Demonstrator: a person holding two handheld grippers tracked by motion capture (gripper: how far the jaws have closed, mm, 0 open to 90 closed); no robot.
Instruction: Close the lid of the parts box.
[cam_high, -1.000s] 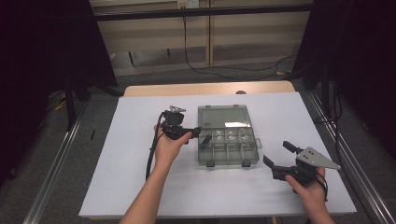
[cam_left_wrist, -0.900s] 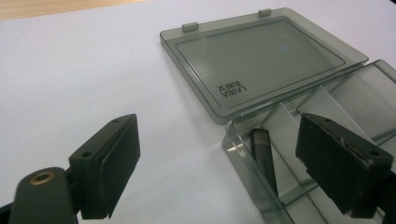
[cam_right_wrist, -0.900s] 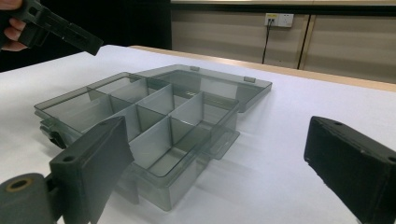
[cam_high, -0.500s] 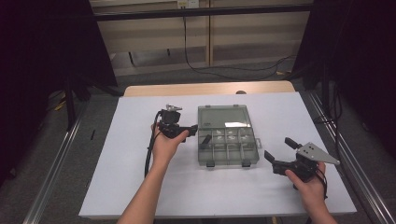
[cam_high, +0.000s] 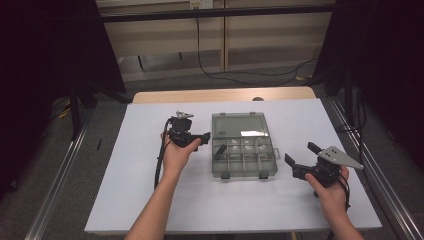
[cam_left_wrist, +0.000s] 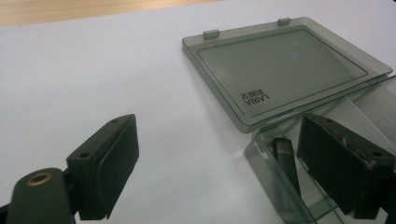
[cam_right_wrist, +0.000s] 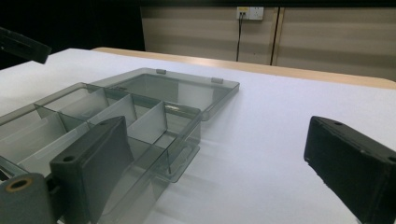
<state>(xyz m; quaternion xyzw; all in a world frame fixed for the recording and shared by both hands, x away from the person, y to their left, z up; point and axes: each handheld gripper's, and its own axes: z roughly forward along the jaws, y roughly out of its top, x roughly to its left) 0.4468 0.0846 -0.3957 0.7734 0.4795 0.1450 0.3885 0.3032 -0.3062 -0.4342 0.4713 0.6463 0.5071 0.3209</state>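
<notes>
A clear grey organizer box lies open on the white table, its lid (cam_high: 239, 129) flat at the back and its divided tray (cam_high: 245, 159) toward me. My left gripper (cam_high: 204, 136) is open at the tray's left edge. In the left gripper view, one jaw hangs over the tray's corner (cam_left_wrist: 266, 154) and the other over bare table, with nothing between the left gripper's (cam_left_wrist: 229, 163) jaws. A small dark piece (cam_left_wrist: 285, 158) lies in that corner compartment. My right gripper (cam_high: 301, 154) is open to the right of the tray, apart from it, and holds nothing. The right gripper view looks past the right gripper (cam_right_wrist: 224, 163) onto the tray (cam_right_wrist: 93, 121) and lid (cam_right_wrist: 177, 88).
The white table surface (cam_high: 150, 200) stretches wide on both sides of the box. A wooden edge (cam_high: 225, 95) runs along its back. Metal rails (cam_high: 55, 190) flank the table. A cable (cam_high: 161, 160) trails from the left gripper.
My right gripper has shifted slightly away from me, toward the back of the table. The left gripper and the box have not moved.
</notes>
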